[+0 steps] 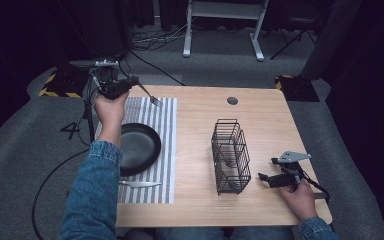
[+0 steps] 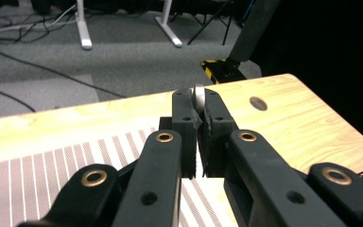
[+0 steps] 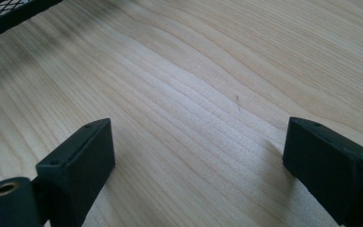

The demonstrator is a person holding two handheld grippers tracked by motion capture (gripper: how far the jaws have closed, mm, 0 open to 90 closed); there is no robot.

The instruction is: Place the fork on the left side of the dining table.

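The fork is clamped by its handle in the left gripper, raised over the far edge of the striped mat at about 11 o'clock on the table. In the high view its tines point toward 4 o'clock, sloping down over the mat. The left gripper view adds what the high view cannot: the jaws are pressed nearly together, and the rounded metal end of the handle stands pinched between their tips.

Nearer the person on the mat lies the black pan, at 9 o'clock, and below it a knife lies crosswise at about 8 o'clock. The wire rack stands upright off the mat near the table's middle, something grey and blurred inside it.

The right gripper rests low at 4 o'clock, just right of the rack and apart from it. The high view leaves its jaws hard to read; the right gripper view shows them spread wide with bare wood between, and a corner of the rack at upper left.
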